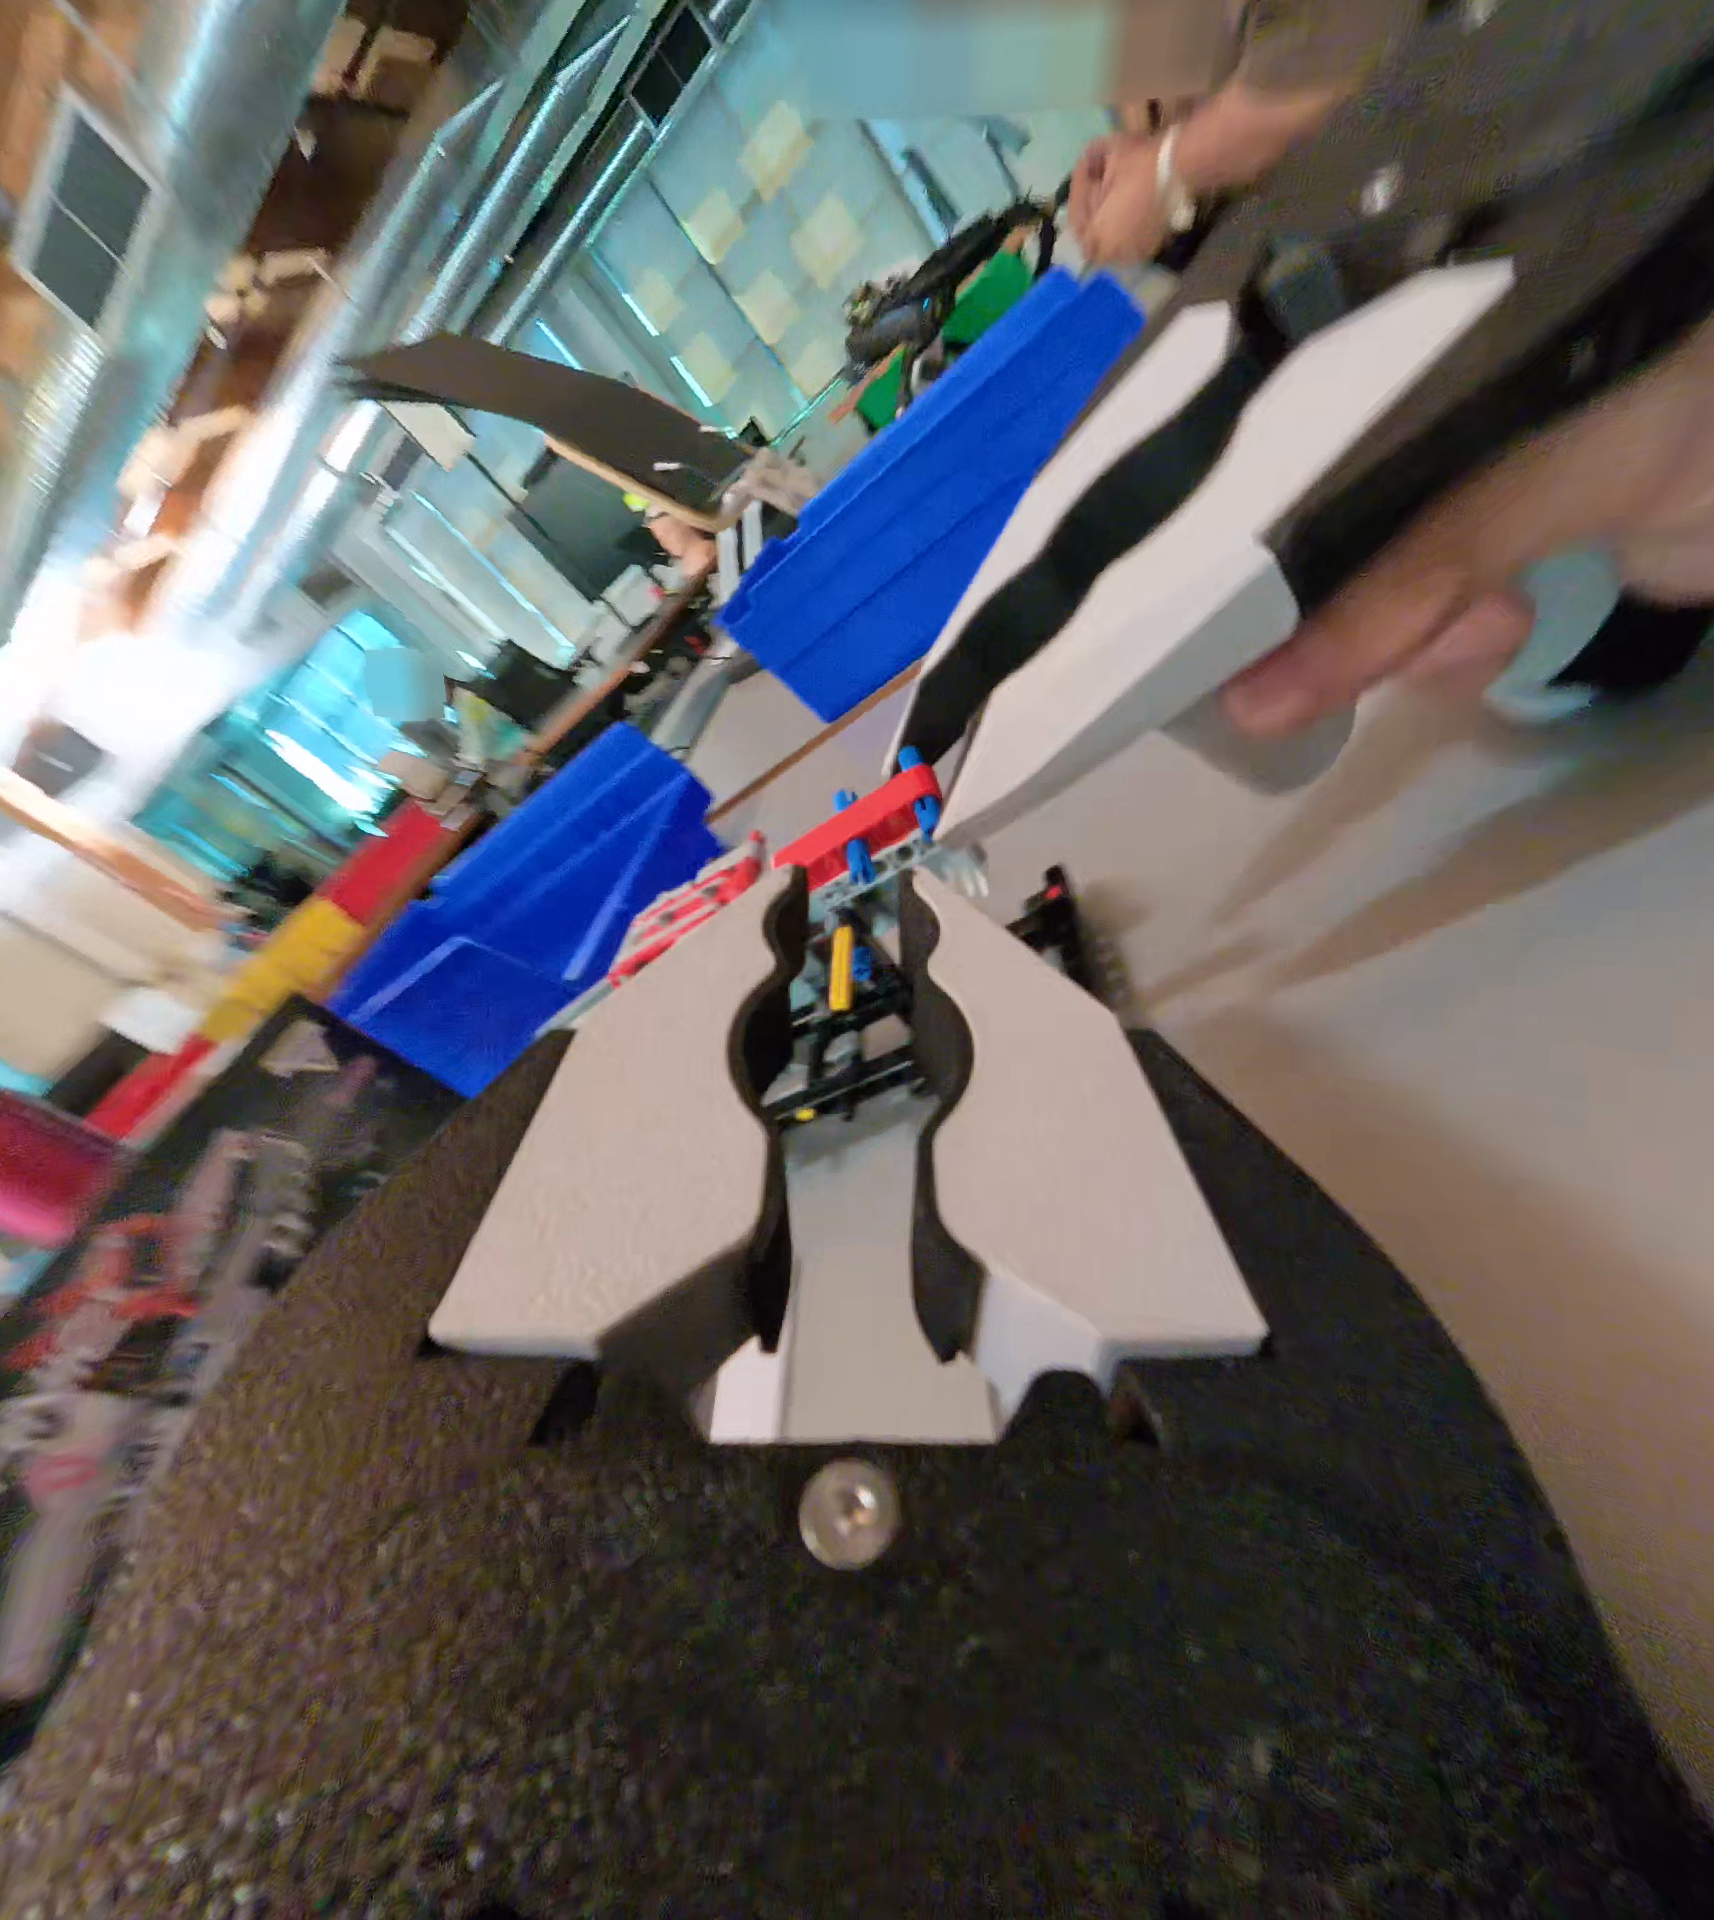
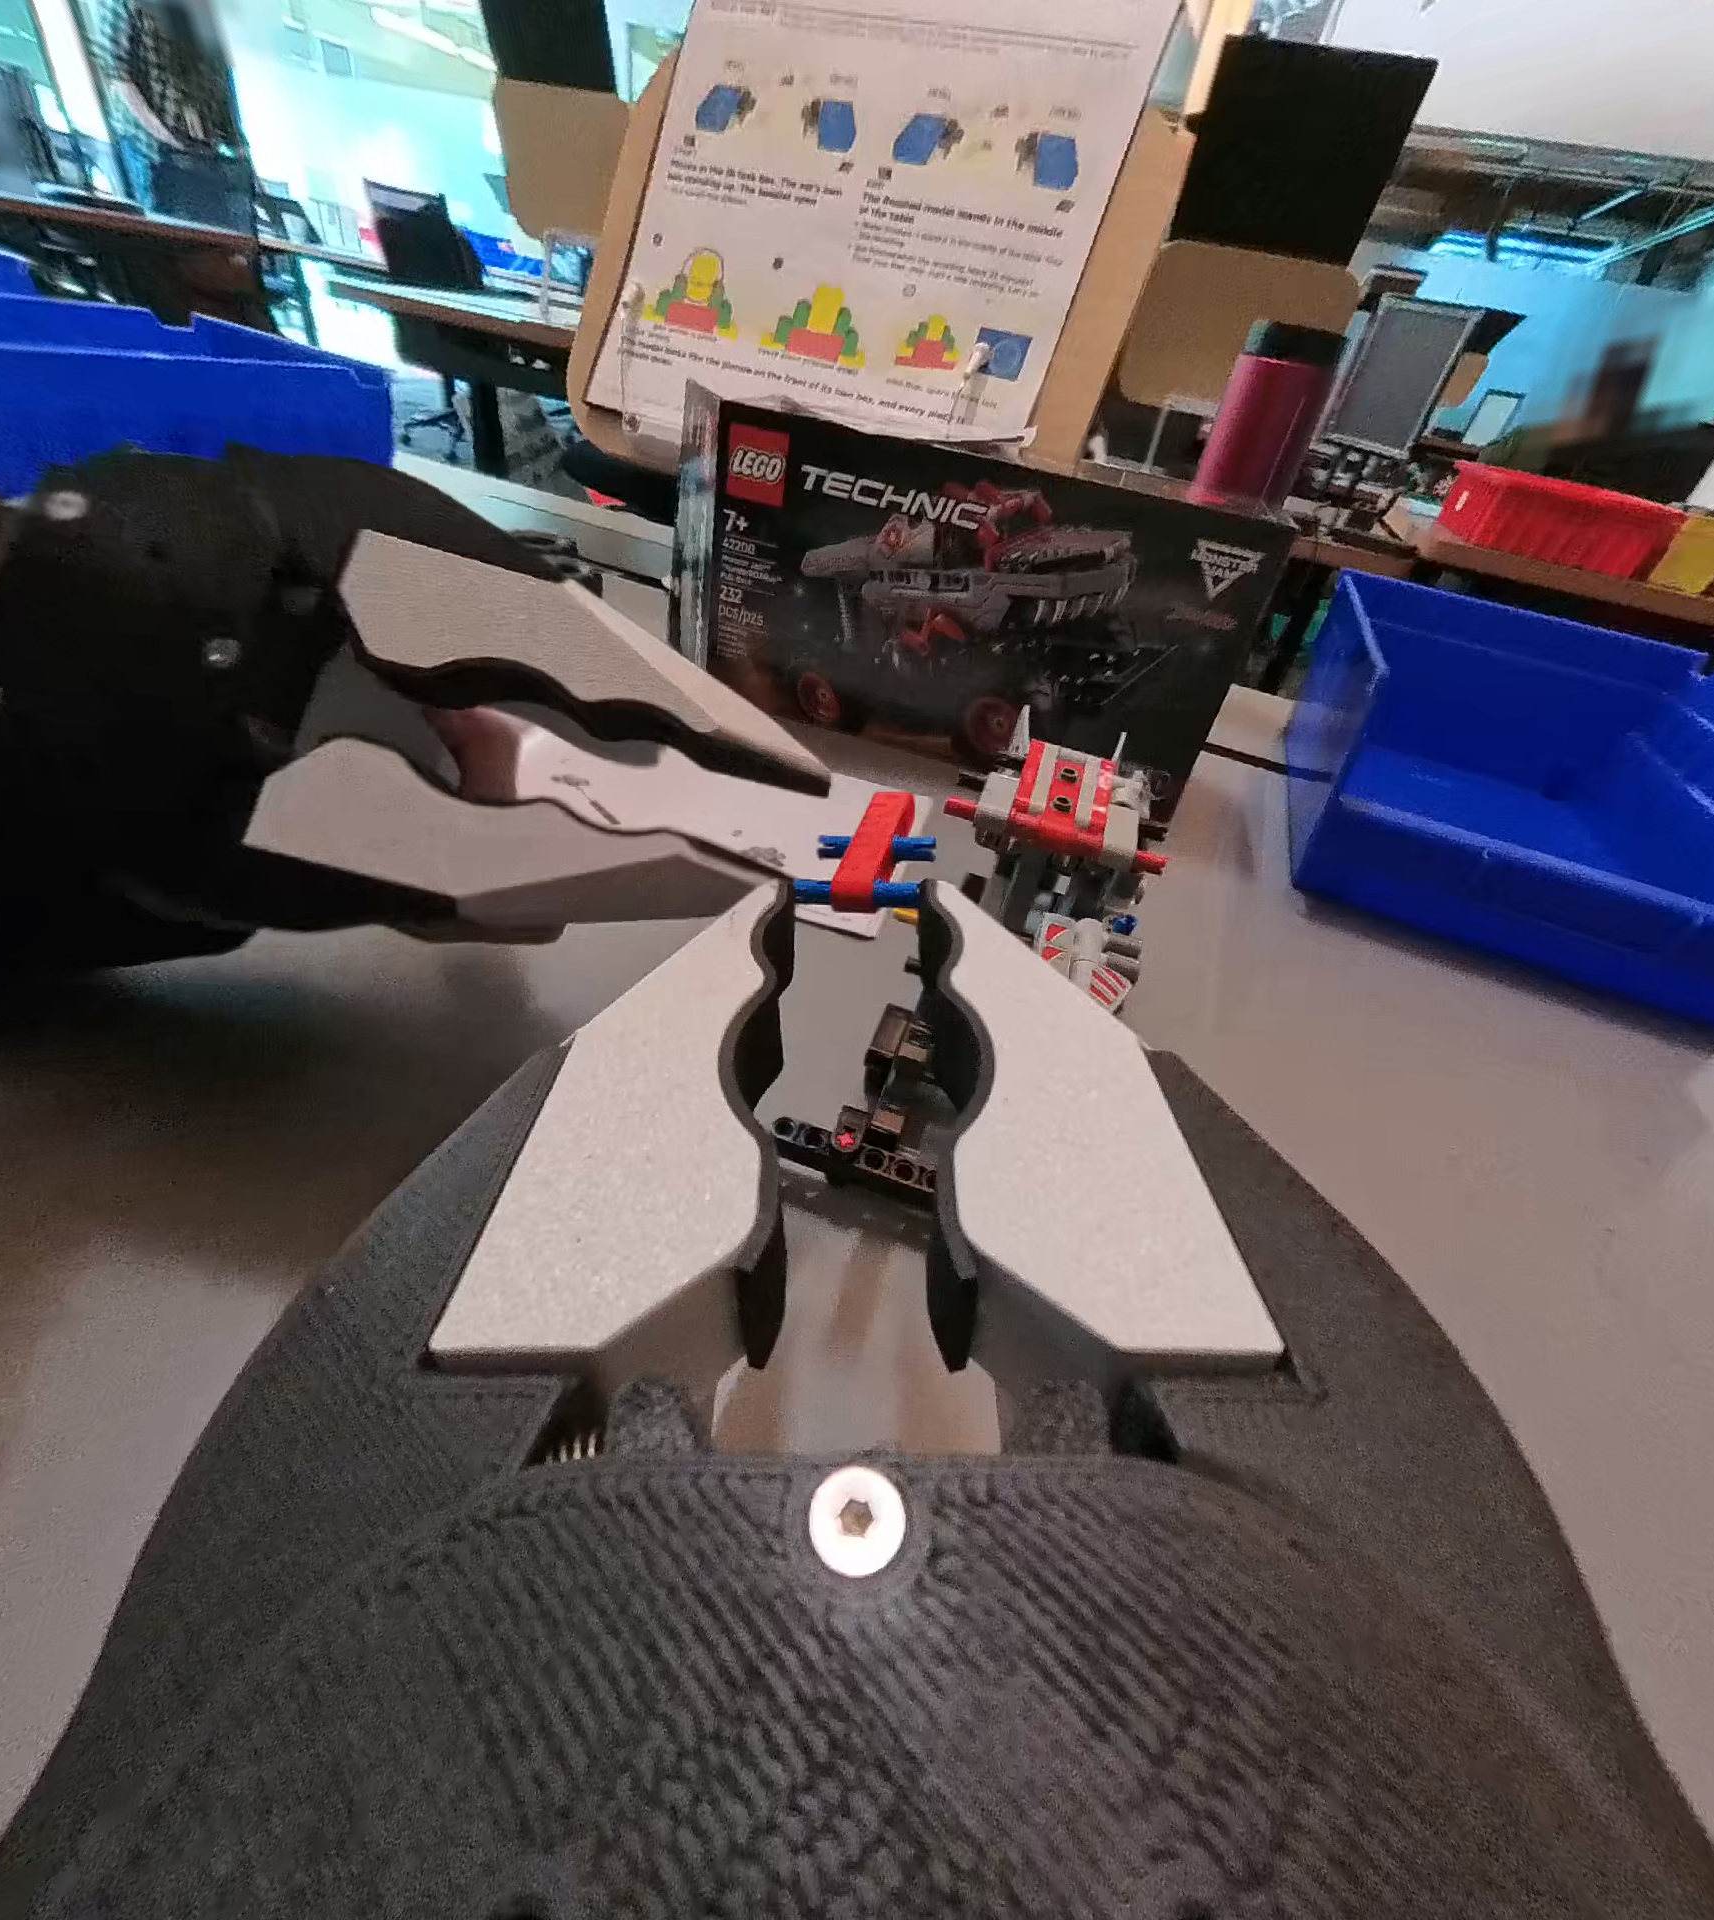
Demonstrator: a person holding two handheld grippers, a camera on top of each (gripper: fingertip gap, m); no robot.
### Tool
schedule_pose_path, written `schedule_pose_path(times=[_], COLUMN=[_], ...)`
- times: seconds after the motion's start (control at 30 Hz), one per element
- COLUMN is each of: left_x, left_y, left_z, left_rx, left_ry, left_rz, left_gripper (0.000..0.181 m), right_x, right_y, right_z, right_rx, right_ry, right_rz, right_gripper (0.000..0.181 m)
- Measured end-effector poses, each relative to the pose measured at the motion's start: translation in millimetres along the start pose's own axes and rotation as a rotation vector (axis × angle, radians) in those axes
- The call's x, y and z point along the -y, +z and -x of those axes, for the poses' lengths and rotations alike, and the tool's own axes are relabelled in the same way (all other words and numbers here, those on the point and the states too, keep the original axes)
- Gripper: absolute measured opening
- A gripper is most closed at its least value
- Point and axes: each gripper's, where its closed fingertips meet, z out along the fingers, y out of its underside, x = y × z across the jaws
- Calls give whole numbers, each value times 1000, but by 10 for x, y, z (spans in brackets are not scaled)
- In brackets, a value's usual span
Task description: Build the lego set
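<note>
My right gripper is shut on a red beam by the blue pins through it, and holds it above the grey table. In the left wrist view the right gripper comes in from the upper right with the red beam at its tips. My left gripper is open and empty, with its tips just left of the beam; it also shows in the right wrist view. The part-built red and grey model stands on the table beyond. A black frame piece lies under the right gripper.
The set's box stands behind the model, with an instruction sheet propped above it. A blue bin is at the right and another at the left. A pink bottle and red and yellow bins stand further back. My two grippers' fingertips are within a few centimetres of each other.
</note>
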Motion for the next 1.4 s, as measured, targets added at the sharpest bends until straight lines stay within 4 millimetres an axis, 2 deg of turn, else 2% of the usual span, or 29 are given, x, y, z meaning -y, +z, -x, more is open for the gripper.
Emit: schedule_pose_path(times=[0.13,0.27,0.5,0.93,1.13,1.27,1.4], left_x=[48,42,75,16,-12,-40,-72], left_y=[-20,-25,-26,-40,-65,-66,-62], left_z=[34,41,12,35,121,126,101], left_rx=[-62,-94,-104,-66,-63,-65,-75], left_ry=[-263,-374,-383,-358,-439,-449,-445], left_rz=[-67,-87,-99,-58,-64,-46,-16], left_gripper=[11,7,4,2,2,2,2], right_x=[25,35,116,86,120,124,116], right_y=[-9,-7,-27,10,-21,-26,-19], right_z=[-12,12,56,68,-5,-22,-30], right_rx=[13,40,65,59,21,36,24], right_ry=[14,22,23,9,33,64,59], right_rz=[-21,-29,-89,-61,-91,-96,-90], right_gripper=[22,22,22,23,25,33,33])
